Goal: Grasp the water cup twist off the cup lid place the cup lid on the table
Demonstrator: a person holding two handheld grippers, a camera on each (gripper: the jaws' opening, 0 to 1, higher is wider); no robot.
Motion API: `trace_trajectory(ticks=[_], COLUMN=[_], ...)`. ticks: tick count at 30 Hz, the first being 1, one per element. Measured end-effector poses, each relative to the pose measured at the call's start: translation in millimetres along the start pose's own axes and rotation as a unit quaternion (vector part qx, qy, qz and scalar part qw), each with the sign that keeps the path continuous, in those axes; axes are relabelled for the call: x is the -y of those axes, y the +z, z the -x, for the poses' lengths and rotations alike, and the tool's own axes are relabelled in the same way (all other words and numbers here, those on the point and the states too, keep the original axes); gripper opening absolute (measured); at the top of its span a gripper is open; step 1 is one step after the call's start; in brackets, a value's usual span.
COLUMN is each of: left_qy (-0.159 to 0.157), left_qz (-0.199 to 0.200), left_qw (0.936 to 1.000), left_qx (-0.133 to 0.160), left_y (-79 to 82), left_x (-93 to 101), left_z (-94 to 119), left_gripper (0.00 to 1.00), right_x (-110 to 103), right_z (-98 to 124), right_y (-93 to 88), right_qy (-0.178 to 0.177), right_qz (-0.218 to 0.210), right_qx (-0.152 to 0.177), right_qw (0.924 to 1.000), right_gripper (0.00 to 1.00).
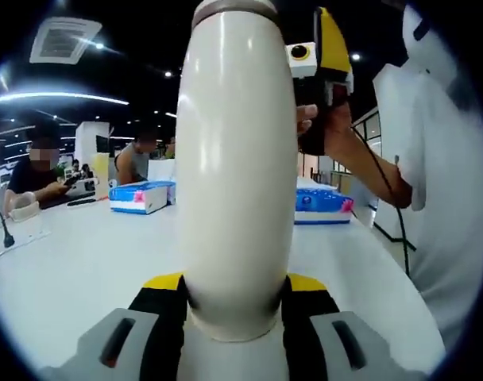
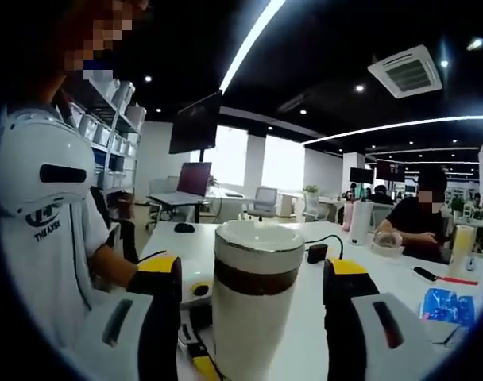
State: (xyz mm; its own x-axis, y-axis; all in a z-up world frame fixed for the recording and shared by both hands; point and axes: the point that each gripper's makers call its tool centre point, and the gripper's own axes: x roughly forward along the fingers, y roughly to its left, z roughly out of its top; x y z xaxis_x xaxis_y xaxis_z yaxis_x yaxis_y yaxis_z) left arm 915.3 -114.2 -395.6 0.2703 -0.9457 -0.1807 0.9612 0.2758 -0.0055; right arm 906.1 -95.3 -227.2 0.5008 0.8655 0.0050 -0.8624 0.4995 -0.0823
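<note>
The water cup (image 1: 237, 167), a tall cream-white body with no readable label, stands upright between the yellow-tipped jaws of the left hand-held gripper (image 1: 237, 290), which press against its lower sides, grasping it just above the white surface (image 1: 83, 270). In the right gripper view the same cup (image 2: 253, 317) shows its top: a brown band below the pale cup lid (image 2: 259, 238), which is still seated on it. The right hand-held gripper (image 2: 253, 294) straddles that upper part with jaws spread, a gap showing on each side, so it is released. In the left gripper view that gripper (image 1: 321, 79) appears beside the cup's top, held in the person's hand (image 1: 325, 127). The only writing is dark print on the person's white shirt (image 2: 47, 230), too small to read fully. Blue-and-white boxes (image 1: 142, 196) lie well behind the cup on the surface, leaving open room around its base; the surface's near edge runs to the cup's right. Other people sit at the far side.
</note>
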Motion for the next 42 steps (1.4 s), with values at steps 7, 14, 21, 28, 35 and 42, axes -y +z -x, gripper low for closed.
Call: trace_trajectory(ticks=[7, 14, 21, 28, 35, 42], left_qy=[-0.001, 0.000, 0.000, 0.000, -0.001, -0.002], left_qz=[0.005, 0.004, 0.000, -0.002, -0.003, -0.004], left_qw=[1.0000, 1.0000, 1.0000, 1.0000, 1.0000, 1.0000], left_qx=[0.002, 0.002, 0.002, 0.002, 0.002, 0.002], left_y=[1.0, 1.2, 1.2, 1.0, 0.7, 0.9], left_x=[0.9, 1.0, 1.3, 1.4, 1.3, 1.4], left_z=[0, 0, 0, -1, -1, -2], left_gripper=[0.48, 0.48, 0.48, 0.48, 0.48, 0.48], right_x=[-3, -14, -4, 11, 14, 14], right_z=[11, 10, 4, 2, -4, -1], right_y=[2.9, 6.9, 7.5, 4.3, 10.8, 12.3], right_qy=[-0.083, -0.140, -0.223, -0.263, -0.277, -0.295], right_qz=[-0.005, -0.003, 0.018, -0.028, -0.019, -0.022], right_qx=[-0.022, -0.048, -0.072, -0.069, -0.067, -0.065], right_qw=[0.9963, 0.9890, 0.9720, 0.9621, 0.9582, 0.9530], right_gripper=[0.78, 0.70, 0.71, 0.67, 0.64, 0.63])
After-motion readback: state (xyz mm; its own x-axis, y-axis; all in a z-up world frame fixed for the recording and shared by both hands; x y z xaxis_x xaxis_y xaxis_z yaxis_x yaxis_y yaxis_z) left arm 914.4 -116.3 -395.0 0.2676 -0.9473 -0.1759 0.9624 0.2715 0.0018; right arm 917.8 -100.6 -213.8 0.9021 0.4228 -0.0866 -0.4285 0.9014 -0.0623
